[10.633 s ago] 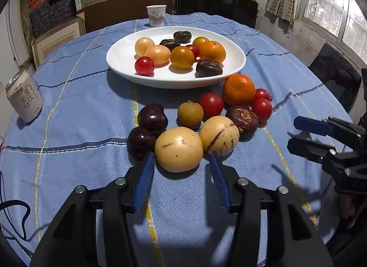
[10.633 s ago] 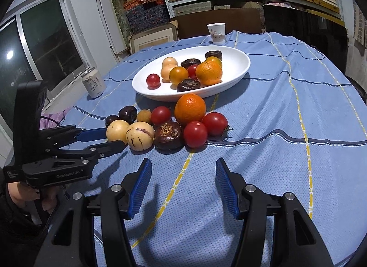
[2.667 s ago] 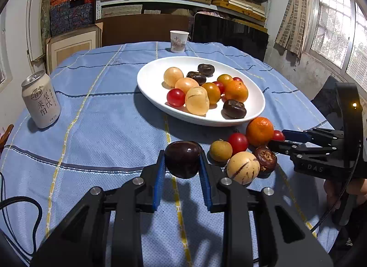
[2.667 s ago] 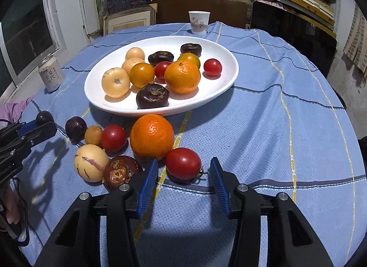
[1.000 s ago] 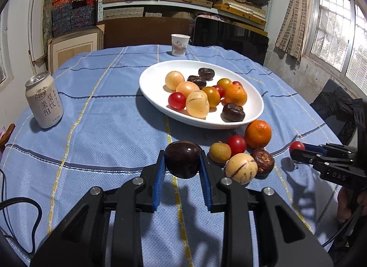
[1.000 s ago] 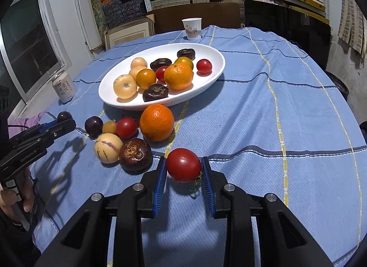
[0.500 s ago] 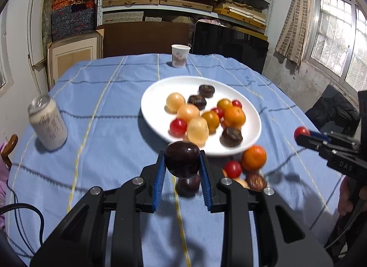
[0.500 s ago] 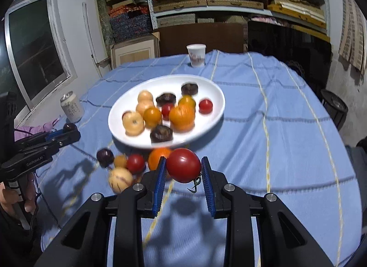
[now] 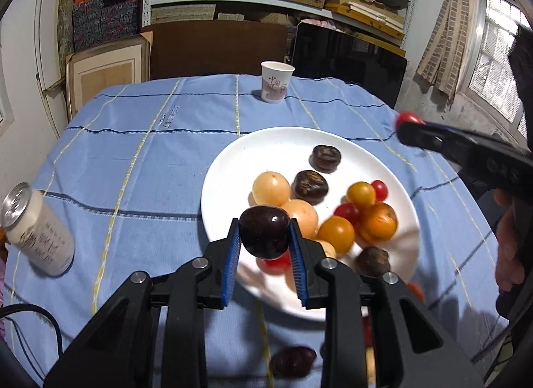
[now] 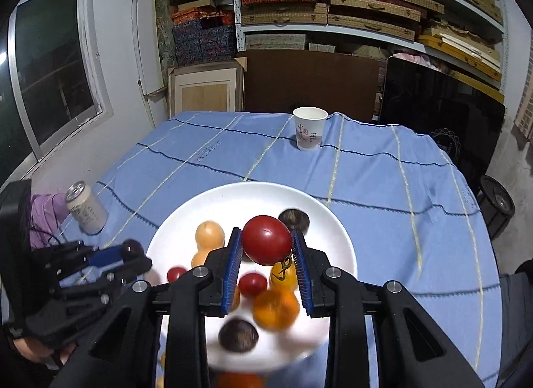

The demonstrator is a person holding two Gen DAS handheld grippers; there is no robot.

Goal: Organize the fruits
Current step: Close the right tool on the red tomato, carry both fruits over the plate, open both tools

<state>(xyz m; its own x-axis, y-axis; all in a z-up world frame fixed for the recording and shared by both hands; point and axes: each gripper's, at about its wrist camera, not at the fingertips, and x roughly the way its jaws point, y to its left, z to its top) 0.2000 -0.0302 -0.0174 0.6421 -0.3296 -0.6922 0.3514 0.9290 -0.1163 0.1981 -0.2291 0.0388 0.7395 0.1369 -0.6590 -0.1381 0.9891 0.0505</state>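
My left gripper (image 9: 265, 238) is shut on a dark purple plum (image 9: 265, 232) and holds it in the air above the near left part of the white plate (image 9: 253, 151). The plate holds several fruits: oranges, yellow and red tomatoes, dark brown fruits. My right gripper (image 10: 266, 246) is shut on a red tomato (image 10: 266, 244) and holds it above the same plate (image 10: 233, 201). The right gripper also shows in the left wrist view (image 9: 408, 126), over the plate's far right rim. The left gripper also shows in the right wrist view (image 10: 133, 253), at the plate's left.
A paper cup (image 9: 277, 85) stands at the table's far side. A drink can (image 9: 36, 231) stands at the left. A dark fruit (image 9: 293, 361) and other fruits lie on the blue cloth (image 9: 150, 161) near the plate's front edge, partly hidden by my fingers.
Both grippers have risen and moved forward over the plate, each still holding its fruit. The loose fruits on the cloth have dropped below the gripper bodies in view.
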